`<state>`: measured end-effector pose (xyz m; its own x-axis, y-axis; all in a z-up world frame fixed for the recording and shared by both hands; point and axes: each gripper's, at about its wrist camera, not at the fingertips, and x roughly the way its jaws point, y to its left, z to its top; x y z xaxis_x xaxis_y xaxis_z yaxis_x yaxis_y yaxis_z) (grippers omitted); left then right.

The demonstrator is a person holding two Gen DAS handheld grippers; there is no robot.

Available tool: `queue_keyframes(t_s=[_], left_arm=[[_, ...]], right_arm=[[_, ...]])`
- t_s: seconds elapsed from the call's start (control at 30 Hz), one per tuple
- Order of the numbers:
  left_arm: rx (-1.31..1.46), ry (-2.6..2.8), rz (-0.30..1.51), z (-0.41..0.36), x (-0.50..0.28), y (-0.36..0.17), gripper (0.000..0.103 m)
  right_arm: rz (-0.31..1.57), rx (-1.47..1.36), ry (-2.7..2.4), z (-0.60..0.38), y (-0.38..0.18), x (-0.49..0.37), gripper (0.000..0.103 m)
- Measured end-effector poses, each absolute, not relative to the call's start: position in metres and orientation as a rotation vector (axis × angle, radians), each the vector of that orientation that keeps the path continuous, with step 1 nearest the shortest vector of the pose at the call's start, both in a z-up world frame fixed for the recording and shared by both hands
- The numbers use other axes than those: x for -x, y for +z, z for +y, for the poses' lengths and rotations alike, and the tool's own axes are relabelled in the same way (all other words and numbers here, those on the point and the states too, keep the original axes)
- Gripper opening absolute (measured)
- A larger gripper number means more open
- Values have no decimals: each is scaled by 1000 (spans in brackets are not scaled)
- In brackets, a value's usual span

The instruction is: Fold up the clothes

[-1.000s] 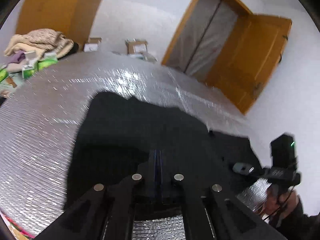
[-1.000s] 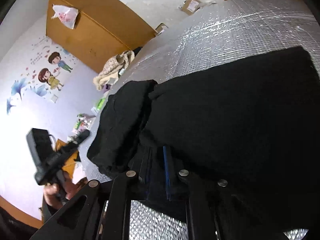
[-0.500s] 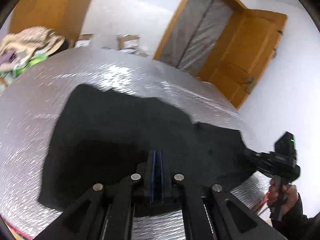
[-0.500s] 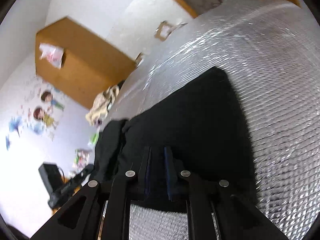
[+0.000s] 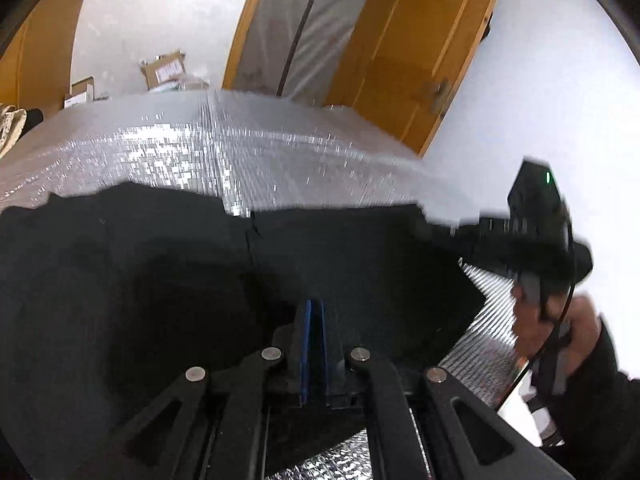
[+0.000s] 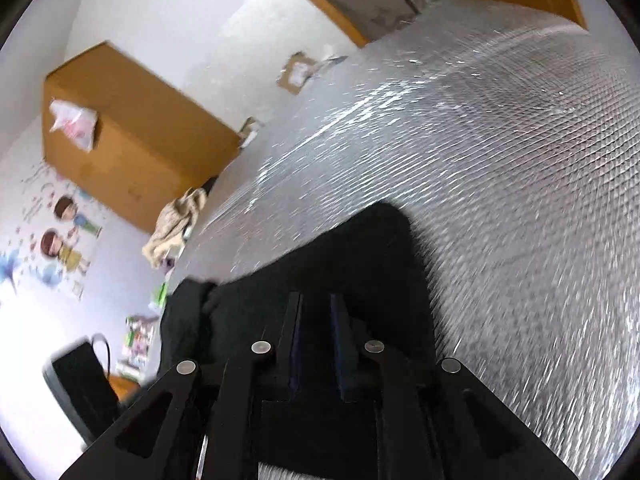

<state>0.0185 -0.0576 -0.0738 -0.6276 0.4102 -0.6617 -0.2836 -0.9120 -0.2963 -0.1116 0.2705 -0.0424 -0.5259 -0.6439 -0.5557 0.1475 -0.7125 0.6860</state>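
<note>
Black cloth sits pinched in the left gripper [image 5: 314, 320], whose pads are nearly pressed together, while the right gripper [image 6: 316, 320] has just been easing apart with cloth between its pads. The black garment [image 5: 160, 272] lies on the silver worktop [image 5: 240, 152]; pulling both held edges evenly should keep the fold square.

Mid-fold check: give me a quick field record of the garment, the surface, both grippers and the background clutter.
garment: black garment, spread on the surface
surface: silver quilted sheet
left gripper: jaws shut on the garment's near edge
right gripper: jaws have just been opening, cloth between them, grip unclear
background: beige clothes pile, brown cabinet
</note>
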Motion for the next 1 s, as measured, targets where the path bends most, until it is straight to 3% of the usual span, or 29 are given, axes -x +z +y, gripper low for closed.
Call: queue_keyframes(t_s=[0.13, 0.5, 0.63, 0.77, 1.0], left_arm=[[1117, 2532, -155, -49, -22, -82, 4], [1095, 2533, -168, -55, -25, -89, 5], [1078, 2536, -165, -53, -23, -91, 4], [1063, 2544, -160, -53, -24, -91, 5], [1048, 2553, -158, -53, -24, -91, 4]], right_arm=[[-882, -1170, -2262, 280, -48, 128, 12], [-1071, -1107, -2276, 308, -59, 124, 5], [-1058, -1101, -2329, 321, -51, 111, 11], [-1070, -1130, -2307, 334, -52, 91, 24], [-936, -1190, -2272, 336, -53, 48, 25]])
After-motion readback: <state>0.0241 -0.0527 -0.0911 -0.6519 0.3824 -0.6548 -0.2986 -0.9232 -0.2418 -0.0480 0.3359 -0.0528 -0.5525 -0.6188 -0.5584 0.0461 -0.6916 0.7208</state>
